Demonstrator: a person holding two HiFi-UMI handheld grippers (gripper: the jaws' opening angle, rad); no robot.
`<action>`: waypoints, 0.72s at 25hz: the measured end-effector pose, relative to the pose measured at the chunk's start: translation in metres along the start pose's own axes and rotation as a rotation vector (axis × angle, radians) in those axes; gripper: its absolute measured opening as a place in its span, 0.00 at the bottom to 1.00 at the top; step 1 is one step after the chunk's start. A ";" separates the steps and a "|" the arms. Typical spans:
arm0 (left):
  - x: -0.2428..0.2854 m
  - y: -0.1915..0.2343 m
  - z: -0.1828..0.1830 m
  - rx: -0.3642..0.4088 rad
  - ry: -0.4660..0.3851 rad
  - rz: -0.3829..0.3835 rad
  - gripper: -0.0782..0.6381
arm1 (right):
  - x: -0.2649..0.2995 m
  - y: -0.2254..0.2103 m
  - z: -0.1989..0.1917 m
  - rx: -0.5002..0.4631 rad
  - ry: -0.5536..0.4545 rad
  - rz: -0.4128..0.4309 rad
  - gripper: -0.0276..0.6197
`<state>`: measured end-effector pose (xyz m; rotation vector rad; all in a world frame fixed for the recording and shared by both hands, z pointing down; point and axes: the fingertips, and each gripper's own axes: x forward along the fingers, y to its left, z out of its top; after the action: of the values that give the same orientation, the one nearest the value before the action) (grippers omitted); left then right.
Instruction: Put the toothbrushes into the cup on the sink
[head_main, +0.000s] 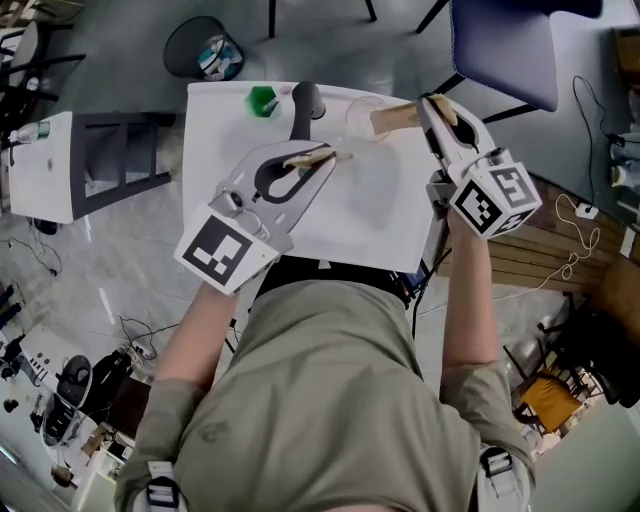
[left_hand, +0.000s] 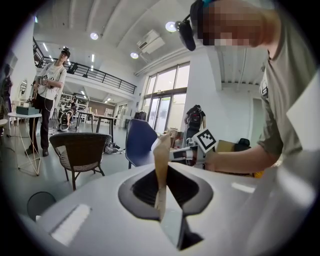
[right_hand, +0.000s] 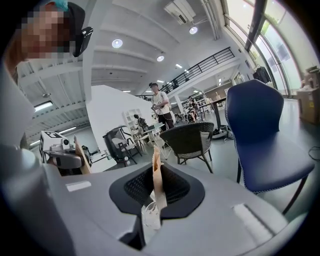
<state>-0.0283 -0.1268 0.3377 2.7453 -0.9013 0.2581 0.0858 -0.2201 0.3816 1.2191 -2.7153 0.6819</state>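
In the head view, my left gripper (head_main: 330, 157) is shut on a toothbrush in a brown paper pack (head_main: 310, 157), held over the white sink top (head_main: 370, 215). My right gripper (head_main: 430, 105) is shut on a second brown-paper toothbrush pack (head_main: 395, 117), whose end lies at a clear cup (head_main: 363, 115) near the far edge. The left gripper view has its pack (left_hand: 161, 170) standing up between the jaws of the left gripper (left_hand: 161, 202), with the right gripper (left_hand: 192, 150) beyond. In the right gripper view, the right gripper (right_hand: 156, 195) clamps its pack (right_hand: 157, 175).
A dark faucet (head_main: 305, 105) and a green object (head_main: 262, 100) stand at the sink top's back. Beyond are a bin (head_main: 203, 47), a blue chair (head_main: 505, 45) and a white side table (head_main: 45, 165). A wicker chair (left_hand: 80, 150) and a standing person (left_hand: 47, 85) are in the room.
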 end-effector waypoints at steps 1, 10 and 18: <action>0.000 -0.001 0.000 -0.001 0.000 0.000 0.16 | 0.001 -0.001 -0.002 -0.011 0.006 -0.002 0.10; 0.000 0.001 -0.006 -0.013 0.012 0.000 0.16 | 0.016 -0.006 -0.023 -0.065 0.060 -0.023 0.10; -0.001 0.003 -0.011 -0.021 0.021 0.007 0.16 | 0.028 -0.006 -0.038 -0.127 0.100 -0.034 0.10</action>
<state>-0.0324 -0.1255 0.3486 2.7154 -0.9030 0.2763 0.0677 -0.2264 0.4249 1.1666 -2.6060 0.5426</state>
